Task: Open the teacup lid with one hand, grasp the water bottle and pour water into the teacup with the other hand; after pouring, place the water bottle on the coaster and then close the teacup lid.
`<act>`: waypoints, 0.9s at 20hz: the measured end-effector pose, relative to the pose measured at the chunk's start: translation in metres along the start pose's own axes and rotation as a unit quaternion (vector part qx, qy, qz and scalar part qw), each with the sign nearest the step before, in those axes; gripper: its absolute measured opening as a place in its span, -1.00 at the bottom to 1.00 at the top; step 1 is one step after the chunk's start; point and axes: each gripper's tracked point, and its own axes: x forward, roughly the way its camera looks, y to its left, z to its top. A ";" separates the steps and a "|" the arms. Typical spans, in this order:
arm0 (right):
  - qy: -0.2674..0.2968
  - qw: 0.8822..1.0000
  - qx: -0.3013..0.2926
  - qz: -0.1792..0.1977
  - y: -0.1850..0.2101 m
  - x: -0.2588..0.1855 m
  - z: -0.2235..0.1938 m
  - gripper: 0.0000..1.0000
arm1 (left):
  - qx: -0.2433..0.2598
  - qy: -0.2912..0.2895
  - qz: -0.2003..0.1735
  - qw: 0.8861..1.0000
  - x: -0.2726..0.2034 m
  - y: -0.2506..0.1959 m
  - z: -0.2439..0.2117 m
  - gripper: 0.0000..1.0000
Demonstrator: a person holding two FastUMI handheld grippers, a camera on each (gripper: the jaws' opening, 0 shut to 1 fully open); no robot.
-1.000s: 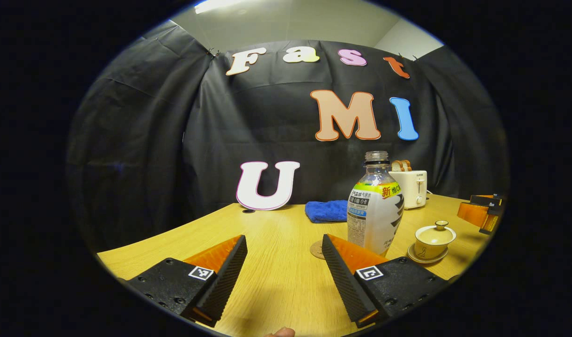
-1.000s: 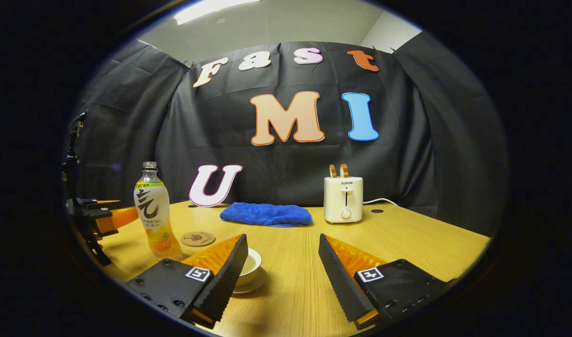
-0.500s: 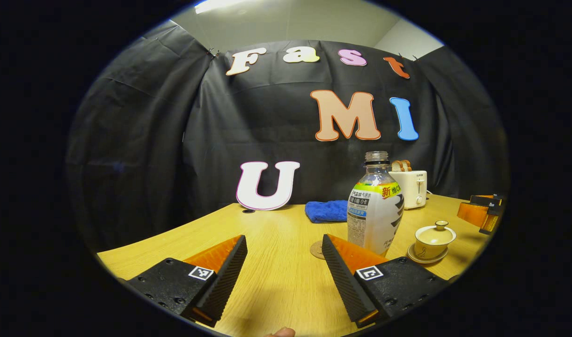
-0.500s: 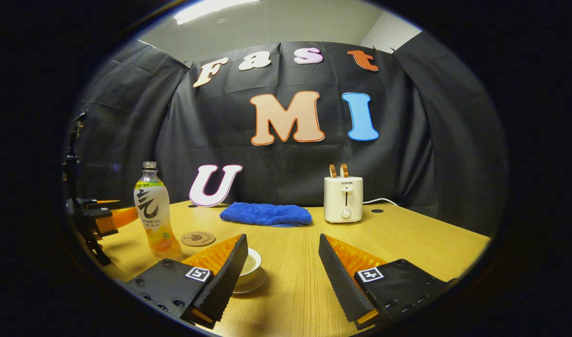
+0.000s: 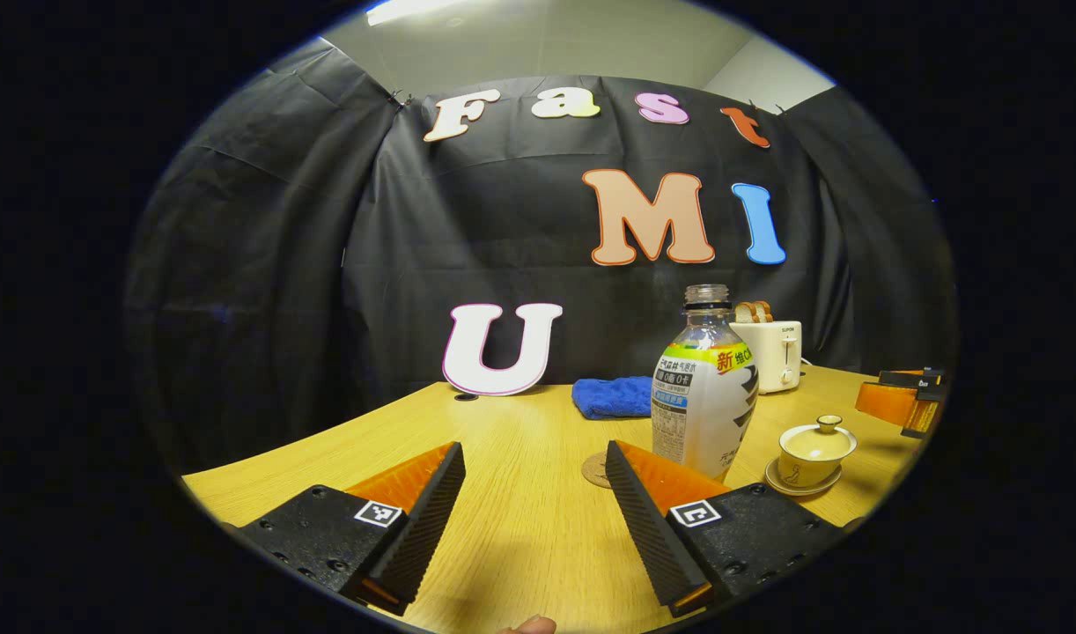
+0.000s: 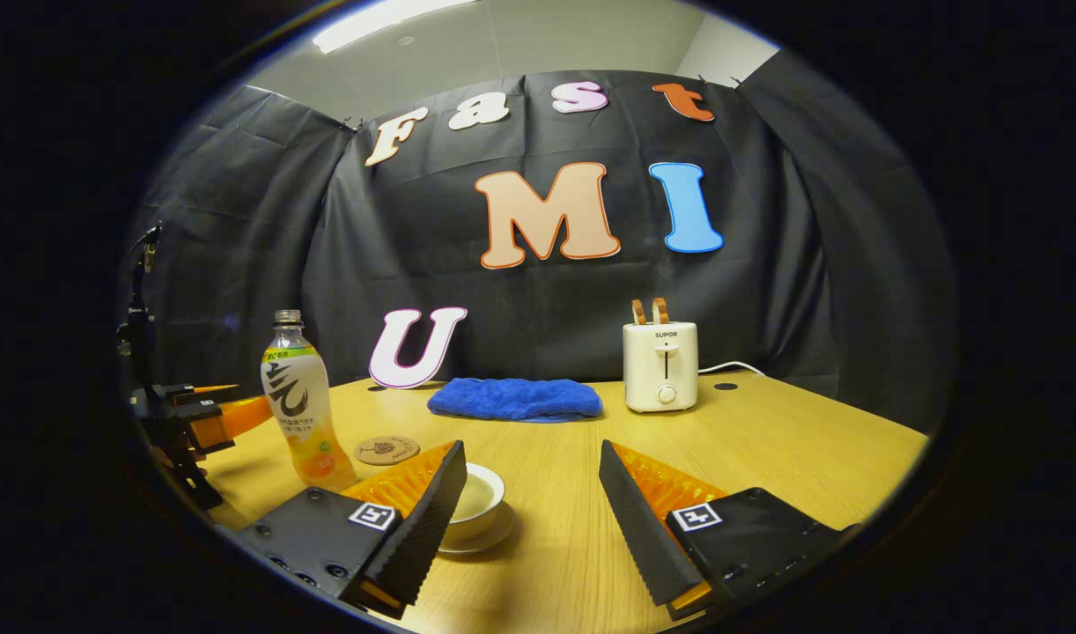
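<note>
Nothing started: cream lidded teacup point(image 5: 817, 451) on its saucer, clear plastic water bottle point(image 5: 704, 396) beside round cork coaster point(image 6: 386, 450) on my counter point(image 6: 767, 440). Both hand-held grippers, left point(image 5: 532, 519) and right point(image 6: 529, 519), spread, empty.

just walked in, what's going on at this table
A person holds a tool in each hand; both the left tool and the right tool are open and empty. The water bottle stands uncapped beside the coaster, and the lid sits on the teacup. Nothing is grasped.
</note>
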 end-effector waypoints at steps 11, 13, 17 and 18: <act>0.009 0.998 -0.025 0.054 0.043 0.015 0.010 0.89 | -0.001 0.000 -0.004 1.000 0.001 -0.002 0.000 0.88; 0.018 0.997 -0.032 0.063 0.052 0.016 0.007 0.93 | 0.000 0.000 -0.004 1.000 0.000 -0.001 0.000 0.88; 0.035 0.995 -0.046 0.076 0.062 0.020 -0.001 0.93 | -0.001 0.000 -0.005 1.000 0.001 -0.002 0.000 0.88; 0.040 0.995 -0.049 0.077 0.064 0.021 -0.004 0.94 | -0.001 0.000 -0.005 1.000 0.000 -0.002 -0.001 0.88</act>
